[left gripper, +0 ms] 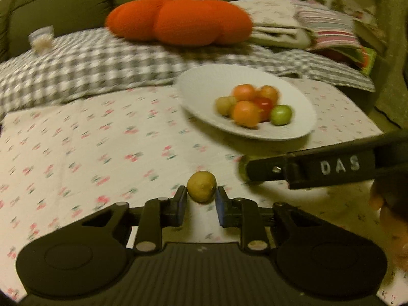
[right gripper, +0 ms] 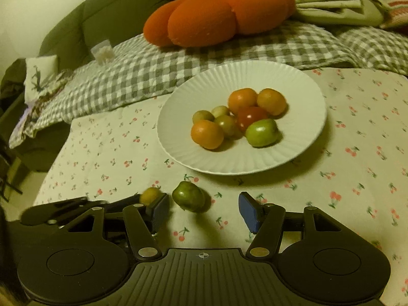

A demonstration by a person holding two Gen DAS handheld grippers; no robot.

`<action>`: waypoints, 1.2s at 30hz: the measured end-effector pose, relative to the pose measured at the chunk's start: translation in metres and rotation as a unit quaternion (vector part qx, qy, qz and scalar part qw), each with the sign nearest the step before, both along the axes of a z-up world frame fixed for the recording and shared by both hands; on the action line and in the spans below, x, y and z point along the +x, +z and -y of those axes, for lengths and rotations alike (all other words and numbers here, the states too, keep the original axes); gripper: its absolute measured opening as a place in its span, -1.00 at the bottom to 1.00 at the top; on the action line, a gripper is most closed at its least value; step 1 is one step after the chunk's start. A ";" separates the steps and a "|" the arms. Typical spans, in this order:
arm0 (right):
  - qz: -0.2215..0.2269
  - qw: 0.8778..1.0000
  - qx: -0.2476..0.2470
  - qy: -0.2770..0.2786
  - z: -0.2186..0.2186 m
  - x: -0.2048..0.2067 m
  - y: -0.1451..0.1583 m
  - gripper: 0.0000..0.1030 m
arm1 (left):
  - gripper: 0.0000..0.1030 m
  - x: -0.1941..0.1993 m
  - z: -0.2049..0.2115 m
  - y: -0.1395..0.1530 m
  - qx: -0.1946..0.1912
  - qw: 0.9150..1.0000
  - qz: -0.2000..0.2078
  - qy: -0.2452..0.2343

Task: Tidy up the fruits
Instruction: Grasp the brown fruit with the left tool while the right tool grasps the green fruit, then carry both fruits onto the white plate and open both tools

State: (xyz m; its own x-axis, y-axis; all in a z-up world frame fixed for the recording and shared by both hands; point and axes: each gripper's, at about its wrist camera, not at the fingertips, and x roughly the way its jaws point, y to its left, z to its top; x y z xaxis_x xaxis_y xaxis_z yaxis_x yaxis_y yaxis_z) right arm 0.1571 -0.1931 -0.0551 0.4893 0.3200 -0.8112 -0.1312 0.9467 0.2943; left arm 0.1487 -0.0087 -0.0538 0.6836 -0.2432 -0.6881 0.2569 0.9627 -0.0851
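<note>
A: We begin nearest. The left gripper [left gripper: 201, 201] has its blue pads closed against a small yellow-brown fruit [left gripper: 201, 186], one pad on each side of it; the fruit sits on the cherry-print cloth [left gripper: 102, 137], on the near side of the white plate [left gripper: 301, 117].

B: We confirm. The right gripper [right gripper: 204, 210] stands about half open with nothing gripped. A dark green fruit [right gripper: 188, 196] lies on the cloth between its fingers, closer to the left-hand pad, touching neither as far as we can tell. It too lies on the near side of the plate.

A: In the left wrist view, the right gripper's finger reaches in just near of the plate's front rim.

B: On the plate we record a cluster of fruits [right gripper: 237, 117]: orange, red, green and yellowish, bunched at its centre.

A: Beyond the plate, a grey checked blanket [right gripper: 153, 71]; farther still, an orange pumpkin-shaped cushion [right gripper: 216, 15] resting on it.
</note>
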 end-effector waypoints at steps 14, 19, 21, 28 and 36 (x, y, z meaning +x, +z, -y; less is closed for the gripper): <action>0.029 0.998 -0.033 0.053 -0.030 0.000 -0.013 -0.40 | -0.57 0.000 -0.036 0.010 -0.038 0.997 -0.022 0.071; 0.026 0.998 -0.028 0.053 -0.030 -0.003 0.004 -0.40 | -0.57 -0.005 -0.034 0.022 -0.050 0.996 -0.009 0.068; 0.027 0.998 -0.021 0.053 -0.029 -0.004 0.013 -0.40 | -0.57 -0.005 -0.031 0.025 -0.052 0.997 -0.007 0.064; 0.044 0.998 0.001 0.044 -0.016 -0.013 0.041 -0.40 | -0.57 -0.001 -0.017 0.038 -0.065 0.997 0.014 0.046; 0.061 0.998 0.014 -0.016 0.025 -0.001 0.053 -0.40 | -0.57 0.014 0.009 0.042 -0.053 0.998 0.041 0.010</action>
